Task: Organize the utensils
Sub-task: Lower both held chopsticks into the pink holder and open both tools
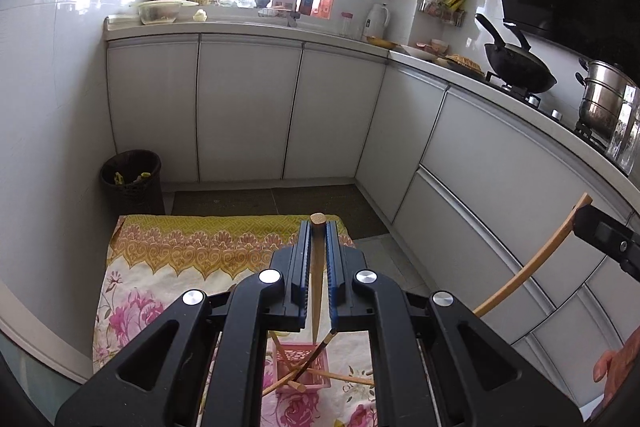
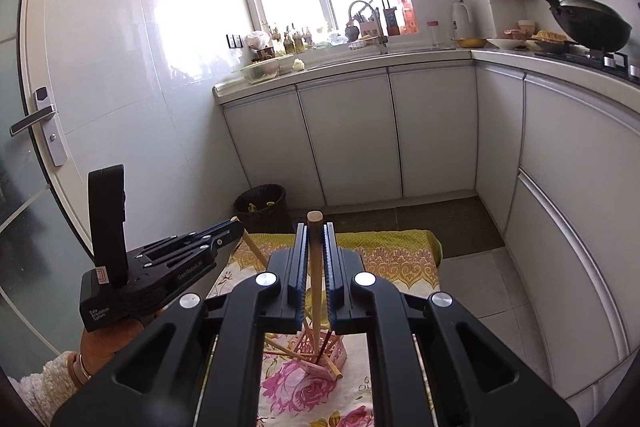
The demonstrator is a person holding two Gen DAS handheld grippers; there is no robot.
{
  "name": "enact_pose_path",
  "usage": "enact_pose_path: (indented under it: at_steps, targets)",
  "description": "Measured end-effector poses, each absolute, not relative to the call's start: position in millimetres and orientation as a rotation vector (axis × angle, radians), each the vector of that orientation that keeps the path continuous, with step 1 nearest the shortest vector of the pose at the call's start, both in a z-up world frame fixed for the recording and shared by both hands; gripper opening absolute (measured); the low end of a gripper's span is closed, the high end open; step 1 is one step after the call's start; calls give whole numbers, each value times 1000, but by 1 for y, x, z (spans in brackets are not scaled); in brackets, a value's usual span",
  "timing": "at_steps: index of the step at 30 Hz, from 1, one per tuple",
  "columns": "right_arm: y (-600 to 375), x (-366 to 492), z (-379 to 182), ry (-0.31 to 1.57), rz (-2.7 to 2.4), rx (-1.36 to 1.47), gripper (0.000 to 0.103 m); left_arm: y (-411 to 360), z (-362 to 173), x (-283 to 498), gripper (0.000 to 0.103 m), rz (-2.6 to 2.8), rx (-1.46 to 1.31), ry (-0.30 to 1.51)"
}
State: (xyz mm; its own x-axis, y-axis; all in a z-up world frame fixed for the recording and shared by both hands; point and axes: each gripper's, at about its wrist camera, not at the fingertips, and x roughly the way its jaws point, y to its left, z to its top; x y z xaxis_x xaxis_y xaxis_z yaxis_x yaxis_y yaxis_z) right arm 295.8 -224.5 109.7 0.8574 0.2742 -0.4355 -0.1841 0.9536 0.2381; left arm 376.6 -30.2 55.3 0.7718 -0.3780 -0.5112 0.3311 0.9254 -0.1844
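The left gripper [image 1: 318,231] is clenched on a wooden chopstick [image 1: 316,291], and the right gripper [image 2: 315,233] clamps another wooden stick [image 2: 315,267]. Below them, on the floral cloth [image 1: 180,255], a pink slotted basket [image 2: 320,353] holds several chopsticks, some leaning out over its rim

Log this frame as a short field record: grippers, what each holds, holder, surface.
left gripper: shut on a wooden chopstick
right gripper: shut on a second wooden chopstick
holder: pink basket on the cloth, below both grippers
holder contents: several chopsticks, leaning crossed
surface: floral cloth over a low stand
setting: kitchen, white cabinets, bin in the corner
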Motion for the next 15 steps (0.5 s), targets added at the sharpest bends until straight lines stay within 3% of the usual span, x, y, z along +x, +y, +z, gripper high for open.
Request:
enact_pose_path:
  at_steps: [4,6,15]
  targets:
    - [-219,309,97,509,247,198,8,-31,31,385,8,-415,-41,691]
    - [-214,312,94,511,250,198,8,-27,26,384,15,-409,-44,721]
    - [-191,317,101,491,262,155,8,14,77,347,36,-384,-148,539]
